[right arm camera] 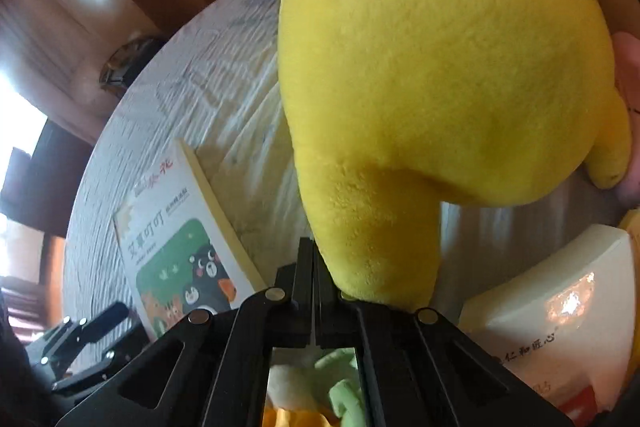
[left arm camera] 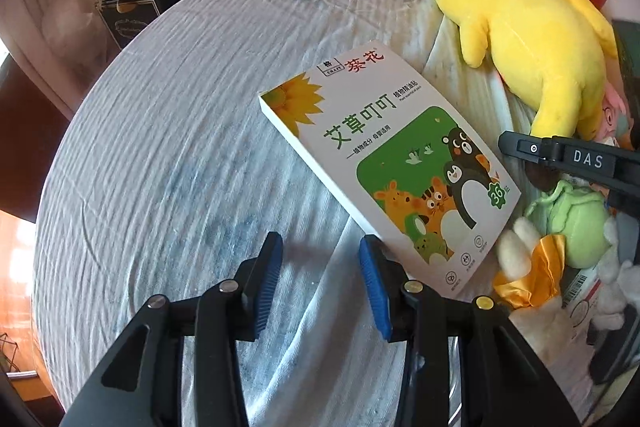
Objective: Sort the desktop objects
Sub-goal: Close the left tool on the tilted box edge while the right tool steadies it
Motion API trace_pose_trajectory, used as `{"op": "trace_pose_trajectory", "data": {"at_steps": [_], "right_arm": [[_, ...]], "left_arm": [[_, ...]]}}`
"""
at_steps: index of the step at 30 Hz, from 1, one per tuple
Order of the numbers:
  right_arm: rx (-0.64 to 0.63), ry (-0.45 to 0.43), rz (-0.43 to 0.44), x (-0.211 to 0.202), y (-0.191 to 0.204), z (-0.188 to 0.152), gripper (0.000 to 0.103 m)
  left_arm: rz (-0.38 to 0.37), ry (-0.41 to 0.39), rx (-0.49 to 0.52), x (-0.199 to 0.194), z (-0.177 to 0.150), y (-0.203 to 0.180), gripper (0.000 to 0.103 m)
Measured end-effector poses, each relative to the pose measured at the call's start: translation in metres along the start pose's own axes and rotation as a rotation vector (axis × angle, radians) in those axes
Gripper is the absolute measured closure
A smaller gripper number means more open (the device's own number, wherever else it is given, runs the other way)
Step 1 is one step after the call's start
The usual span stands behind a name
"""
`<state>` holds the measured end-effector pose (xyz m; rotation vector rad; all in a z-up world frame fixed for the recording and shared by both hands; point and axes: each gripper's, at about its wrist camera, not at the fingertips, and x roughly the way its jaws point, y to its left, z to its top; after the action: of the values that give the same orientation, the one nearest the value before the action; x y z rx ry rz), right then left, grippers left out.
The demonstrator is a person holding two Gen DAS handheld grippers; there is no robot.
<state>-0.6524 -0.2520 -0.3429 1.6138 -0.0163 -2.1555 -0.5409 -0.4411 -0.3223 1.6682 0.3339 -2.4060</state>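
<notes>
Right gripper (right arm camera: 314, 267) nearest, fingers pressed together beside plush (right arm camera: 440, 67), pinch unclear. Left gripper (left arm camera: 320, 263) spread by box (left arm camera: 392, 163), frame centre. We judge sorting underway; next, confirm hold on plush.

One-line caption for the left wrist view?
Open left gripper hovers over the cloth-covered table beside a flat illustrated box, yellow plush toy behind it.

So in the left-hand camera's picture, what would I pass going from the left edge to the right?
Dark gift box → left gripper, open over the cloth → white illustrated box → yellow plush toy → right gripper coming in from the right edge.
</notes>
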Motion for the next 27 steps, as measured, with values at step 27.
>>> {"op": "trace_pose_trajectory", "data": {"at_steps": [27], "right_arm": [[-0.078, 0.151, 0.566, -0.012, 0.086, -0.049, 0.083]], "left_arm": [[-0.021, -0.153, -0.159, -0.084, -0.011, 0.077, 0.037]]}}
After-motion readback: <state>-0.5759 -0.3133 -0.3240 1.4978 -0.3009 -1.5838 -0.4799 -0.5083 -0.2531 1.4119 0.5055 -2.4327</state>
